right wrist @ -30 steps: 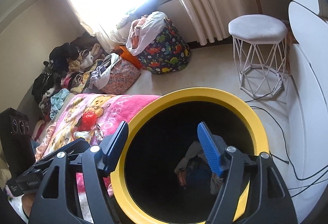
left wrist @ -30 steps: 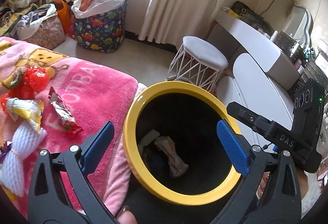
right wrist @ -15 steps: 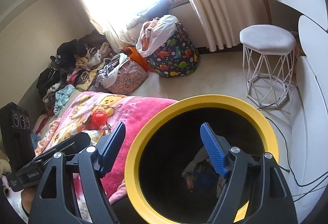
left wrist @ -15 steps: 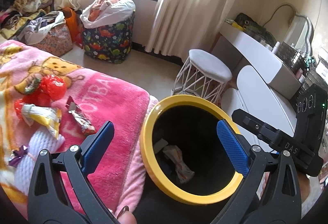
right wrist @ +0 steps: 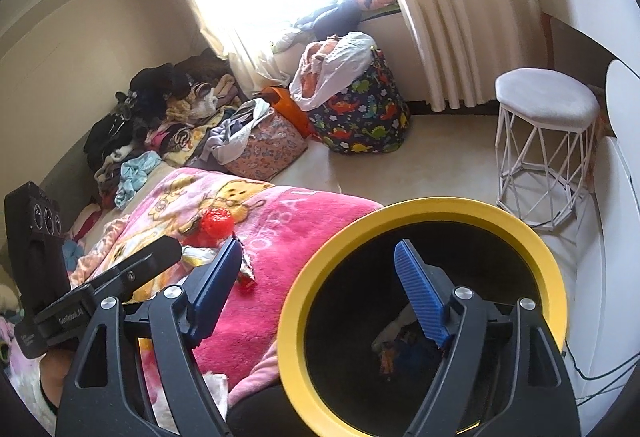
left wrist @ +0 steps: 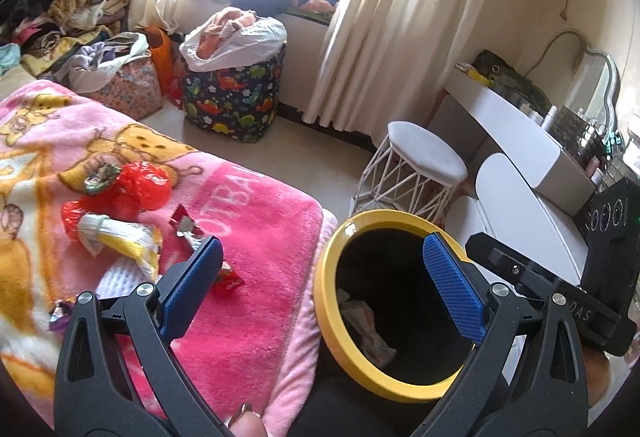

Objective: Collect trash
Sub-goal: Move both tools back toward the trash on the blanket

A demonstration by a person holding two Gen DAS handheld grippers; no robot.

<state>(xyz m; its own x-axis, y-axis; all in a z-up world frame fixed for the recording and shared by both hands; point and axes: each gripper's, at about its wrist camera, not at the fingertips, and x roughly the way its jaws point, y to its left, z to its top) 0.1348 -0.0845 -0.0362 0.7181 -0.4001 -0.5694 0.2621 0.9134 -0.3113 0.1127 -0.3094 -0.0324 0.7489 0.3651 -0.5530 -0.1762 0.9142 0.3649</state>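
1. Left wrist view shows the left gripper [left wrist: 320, 277] with its fingers [left wrist: 454, 291] spread apart and nothing between them; the left finger sits over the pink blanket [left wrist: 260, 237], the right one over the mouth of the bin [left wrist: 332, 321].
2. Right wrist view shows the right gripper [right wrist: 316, 293] with its jaws opening and empty; its right finger hangs over the dark inside of the bin, its left finger over the blanket edge.
3. Trash left to collect lies on the blanket, beyond and to the left of the left gripper's fingers: a red wrapper [left wrist: 136, 185], a yellow and white wrapper [left wrist: 120, 241], a small foil wrapper [left wrist: 188, 229] partly hidden behind the left finger, and a purple scrap [left wrist: 60, 313] near the edge.
4. A few pieces already lie at the bottom of the bin, so the job looks partly done.
5. Risks, as I judge them:
 - Thin, crinkly wrappers could slip out of a loose pinch, or the fingers could snag the soft blanket with them.
 - The wrappers lie close together, so reaching for one could push the others off the bed.
 - The bin stands just beside the bed edge; a knock against its yellow rim from either gripper could tip it.
 - A release made before the fingers clear the rim would drop the piece onto the floor [left wrist: 320, 165].
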